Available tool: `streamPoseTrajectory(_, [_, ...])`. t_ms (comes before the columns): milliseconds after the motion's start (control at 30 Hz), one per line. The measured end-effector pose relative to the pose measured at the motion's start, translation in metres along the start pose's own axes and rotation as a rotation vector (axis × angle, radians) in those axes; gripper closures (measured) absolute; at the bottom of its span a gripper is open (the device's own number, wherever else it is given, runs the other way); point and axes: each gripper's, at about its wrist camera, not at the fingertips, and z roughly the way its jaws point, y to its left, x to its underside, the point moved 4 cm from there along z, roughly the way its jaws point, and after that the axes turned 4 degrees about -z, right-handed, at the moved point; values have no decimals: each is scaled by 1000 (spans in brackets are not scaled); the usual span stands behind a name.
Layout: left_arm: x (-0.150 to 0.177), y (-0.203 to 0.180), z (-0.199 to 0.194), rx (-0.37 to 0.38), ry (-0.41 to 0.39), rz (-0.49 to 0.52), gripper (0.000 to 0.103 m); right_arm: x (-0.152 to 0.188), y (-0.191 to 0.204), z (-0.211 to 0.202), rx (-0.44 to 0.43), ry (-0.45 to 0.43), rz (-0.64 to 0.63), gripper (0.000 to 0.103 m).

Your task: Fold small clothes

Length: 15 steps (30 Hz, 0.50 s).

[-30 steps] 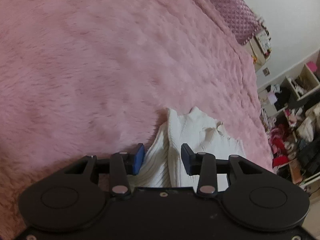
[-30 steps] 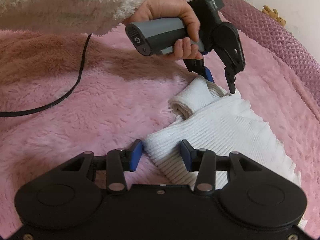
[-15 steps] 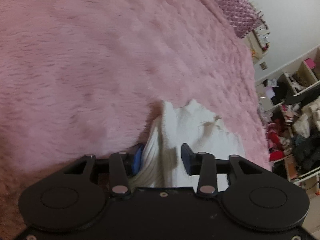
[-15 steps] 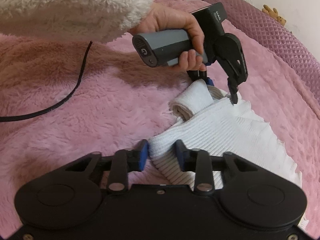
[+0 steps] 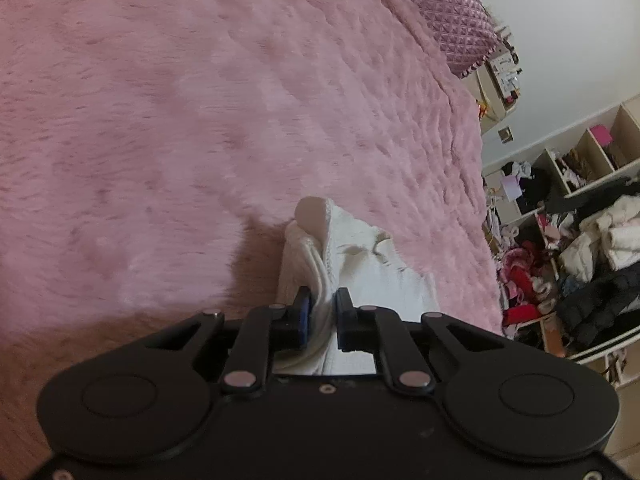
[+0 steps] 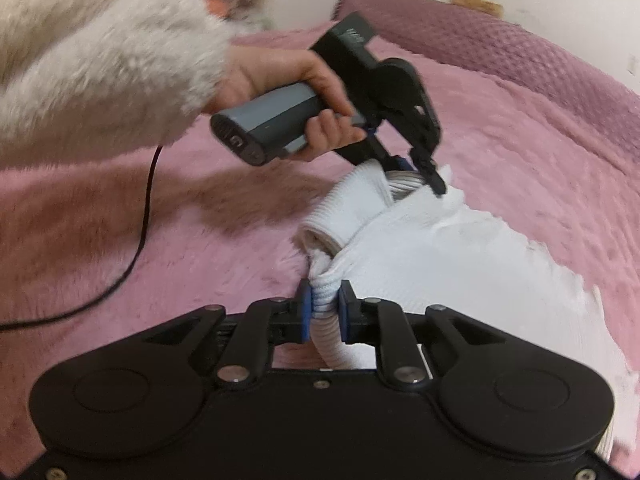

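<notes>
A small white ribbed knit garment [image 6: 460, 256] lies on a fluffy pink blanket [image 6: 540, 140]. My right gripper [image 6: 324, 304] is shut on a bunched edge of the garment at its near side. My left gripper [image 6: 418, 172], held by a hand in a fuzzy cream sleeve, is shut on the garment's far edge beside a rolled sleeve. In the left wrist view the left gripper [image 5: 322, 304] pinches a fold of the white garment [image 5: 368, 272], which is lifted a little off the blanket [image 5: 200, 120].
A quilted mauve cover [image 6: 500, 48] lies along the bed's far side. A black cable [image 6: 144, 208] trails over the blanket at left. Beyond the bed edge stand cluttered shelves and piles of clothes [image 5: 572, 248].
Both grippers closed from open onto the garment's edges. The cloth bunched up between the fingers and its gripped edges rose off the blanket.
</notes>
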Motion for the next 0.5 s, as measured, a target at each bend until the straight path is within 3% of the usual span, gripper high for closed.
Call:
streamPoseTrajectory(167, [-3, -38, 7, 1, 14, 29, 94, 1, -23, -21, 38, -48, 113, 91])
streamPoseTrajectory(333, [-2, -89, 24, 100, 18, 44, 102, 9, -56, -47, 97, -83, 229, 91])
streamPoseTrajectory(500, [9, -131, 57, 90, 51, 107, 102, 27, -84, -57, 127, -61, 325, 92])
